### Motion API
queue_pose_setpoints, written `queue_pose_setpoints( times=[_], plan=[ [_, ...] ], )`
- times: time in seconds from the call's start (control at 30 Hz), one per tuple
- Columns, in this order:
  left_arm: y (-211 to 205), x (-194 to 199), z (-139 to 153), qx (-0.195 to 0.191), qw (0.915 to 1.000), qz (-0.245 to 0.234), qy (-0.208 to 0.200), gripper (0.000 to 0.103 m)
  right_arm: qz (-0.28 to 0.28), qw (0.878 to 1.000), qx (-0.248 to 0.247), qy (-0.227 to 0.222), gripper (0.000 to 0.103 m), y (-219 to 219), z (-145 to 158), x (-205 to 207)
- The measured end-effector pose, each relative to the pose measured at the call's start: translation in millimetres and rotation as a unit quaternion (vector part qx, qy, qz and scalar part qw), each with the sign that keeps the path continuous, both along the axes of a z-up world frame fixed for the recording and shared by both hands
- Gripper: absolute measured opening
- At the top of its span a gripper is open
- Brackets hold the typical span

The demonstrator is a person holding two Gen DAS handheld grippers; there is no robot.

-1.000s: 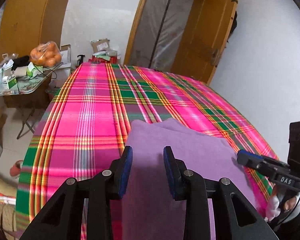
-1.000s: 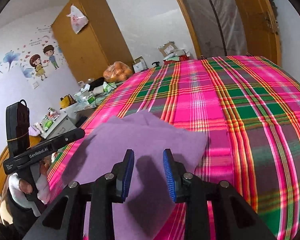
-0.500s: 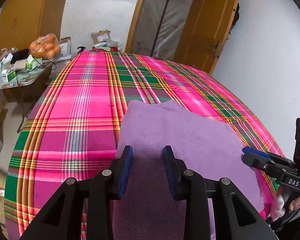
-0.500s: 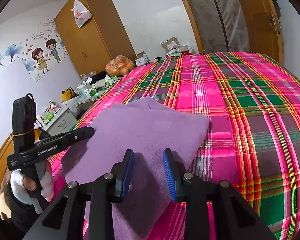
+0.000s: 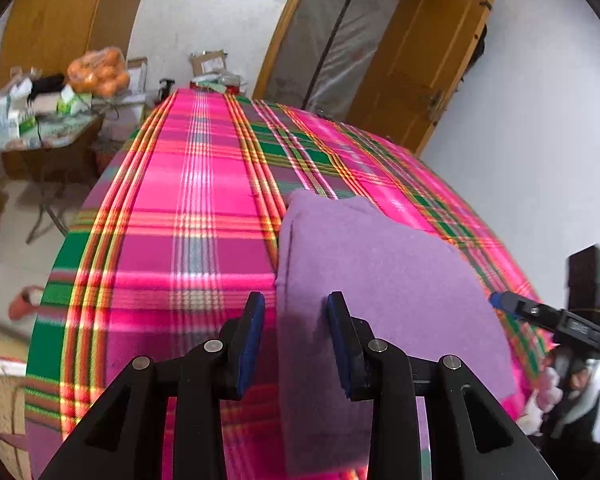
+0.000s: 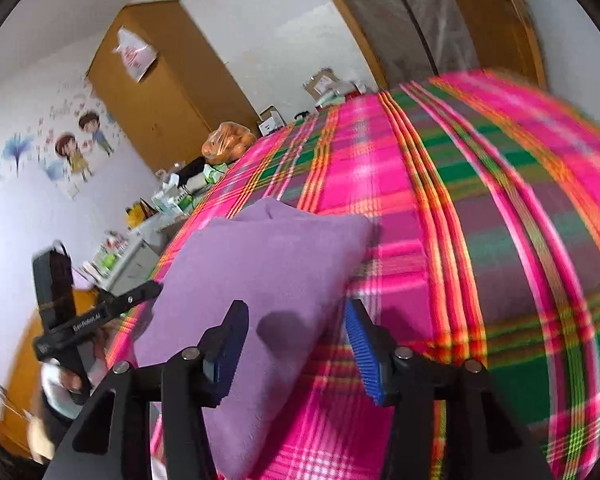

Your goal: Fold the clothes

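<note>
Lying folded on the plaid bed (image 5: pixel 204 216), the purple garment (image 5: pixel 380 280) looks nearly done; right gripper (image 6: pixel 296 344) jaws are opening off it, left gripper (image 5: pixel 296 328) jaws stand apart around its edge.

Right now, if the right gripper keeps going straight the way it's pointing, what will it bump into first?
Most likely the purple cloth. The right gripper, jaws opening, points down along it with cloth between the fingers. Beneath lies the plaid bedcover. Depth is hard to judge.

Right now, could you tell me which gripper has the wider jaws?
The right gripper: its jaws are opening, with the purple cloth between them; the left gripper stands narrower.
</note>
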State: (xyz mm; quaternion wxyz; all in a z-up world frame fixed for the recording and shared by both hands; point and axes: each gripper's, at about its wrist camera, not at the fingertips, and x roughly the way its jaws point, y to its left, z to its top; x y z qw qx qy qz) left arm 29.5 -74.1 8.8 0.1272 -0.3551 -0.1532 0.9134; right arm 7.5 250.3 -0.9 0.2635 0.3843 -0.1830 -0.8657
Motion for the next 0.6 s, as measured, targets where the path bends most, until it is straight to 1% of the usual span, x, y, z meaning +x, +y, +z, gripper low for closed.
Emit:
queue_pose_setpoints(
  times=[0.1, 0.2, 0.23, 0.3, 0.4, 0.5, 0.6],
  plan=[
    [-8, 0, -2, 0.031, 0.9992, -0.023, -0.014, 0.034, -0.005, 0.999, -0.034, -0.033, 0.052, 13, -10, -5],
    [-11, -7, -11, 0.072, 0.9943, -0.061, -0.051, 0.035, 0.013, 0.996, -0.064, -0.062, 0.055, 18, -16, -9],
    [-11, -10, -15, 0.075, 0.9931, -0.066, -0.062, 0.036, 0.02, 0.995, -0.069, -0.068, 0.056, 18, -17, -10],
    [-11, -13, -19, 0.081, 0.9917, -0.07, -0.071, 0.039, 0.027, 0.995, -0.069, -0.072, 0.057, 16, -17, -11],
    [-11, -18, -19, 0.094, 0.9894, -0.076, -0.081, 0.04, 0.036, 0.994, -0.064, -0.078, 0.057, 11, -17, -13],
    [-6, -32, -20, 0.105, 0.9865, -0.092, -0.086, 0.046, 0.052, 0.994, -0.054, -0.082, 0.058, -1, -17, -18],
    [-1, -48, -19, 0.112, 0.9841, -0.102, -0.092, 0.049, 0.067, 0.993, -0.049, -0.087, 0.058, -14, -17, -28]
  ],
)
